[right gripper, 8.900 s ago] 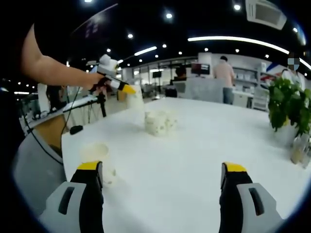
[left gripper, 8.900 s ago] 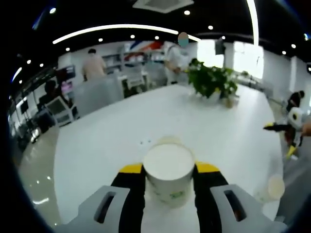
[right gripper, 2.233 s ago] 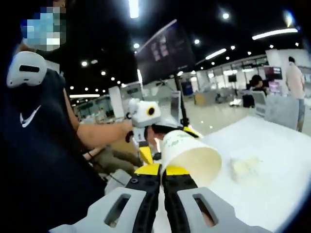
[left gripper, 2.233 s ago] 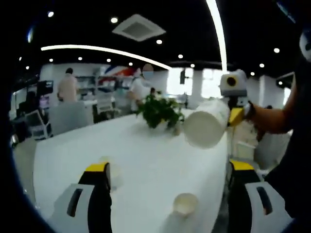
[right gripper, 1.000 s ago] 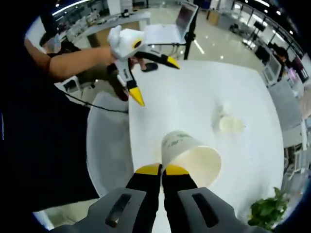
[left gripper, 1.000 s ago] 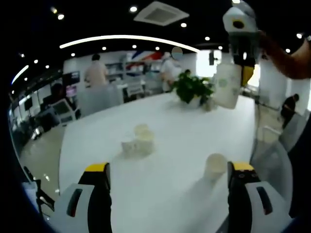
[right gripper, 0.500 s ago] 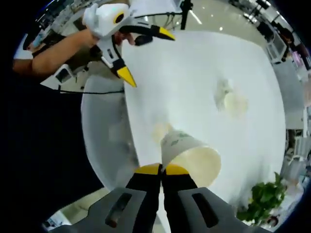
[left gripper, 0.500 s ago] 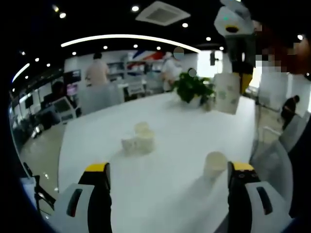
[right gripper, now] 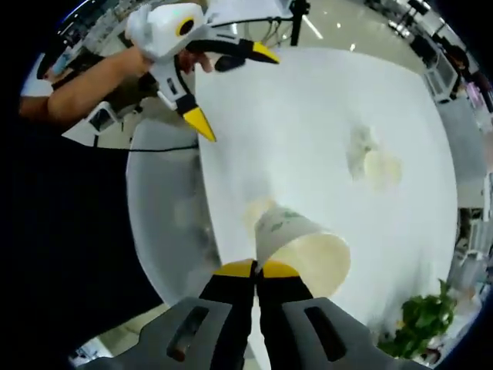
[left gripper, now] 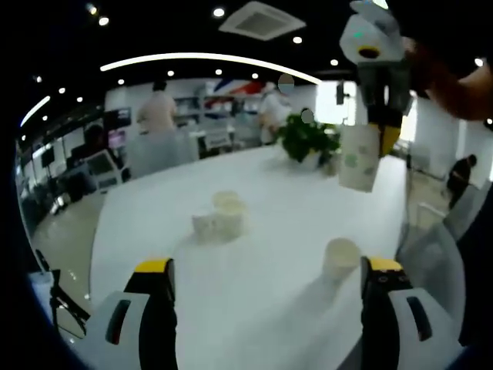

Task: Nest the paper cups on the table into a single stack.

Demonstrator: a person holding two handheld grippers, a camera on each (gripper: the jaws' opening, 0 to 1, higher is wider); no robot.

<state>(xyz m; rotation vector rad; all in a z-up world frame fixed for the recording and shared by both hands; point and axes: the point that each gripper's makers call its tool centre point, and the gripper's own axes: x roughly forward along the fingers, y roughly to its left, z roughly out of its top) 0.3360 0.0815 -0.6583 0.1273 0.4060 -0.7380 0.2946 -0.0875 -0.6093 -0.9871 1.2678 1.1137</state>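
Note:
My right gripper [right gripper: 256, 269] is shut on the rim of a white paper cup [right gripper: 302, 248] with green print. From the left gripper view, that cup [left gripper: 358, 158] hangs upright under the right gripper [left gripper: 383, 132], above a lone paper cup [left gripper: 341, 259] standing on the white table [left gripper: 262, 231]. That lone cup [right gripper: 258, 210] shows just beyond the held one in the right gripper view. A cluster of cups [left gripper: 219, 219] stands mid-table, also seen as the cluster [right gripper: 373, 163] farther off. My left gripper [left gripper: 268, 266] is open with nothing between its jaws; it appears as the left gripper [right gripper: 231, 87] held over the table edge.
A potted plant [left gripper: 306, 139] stands at the table's far end, and shows as the plant [right gripper: 420, 327] in the right gripper view. A person's forearm [right gripper: 92, 81] holds the left gripper. People stand behind the table in the left gripper view. The table edge [right gripper: 208, 223] curves close by.
The right gripper has lowered the held cup slightly toward the lone cup. The left gripper stays open and almost still.

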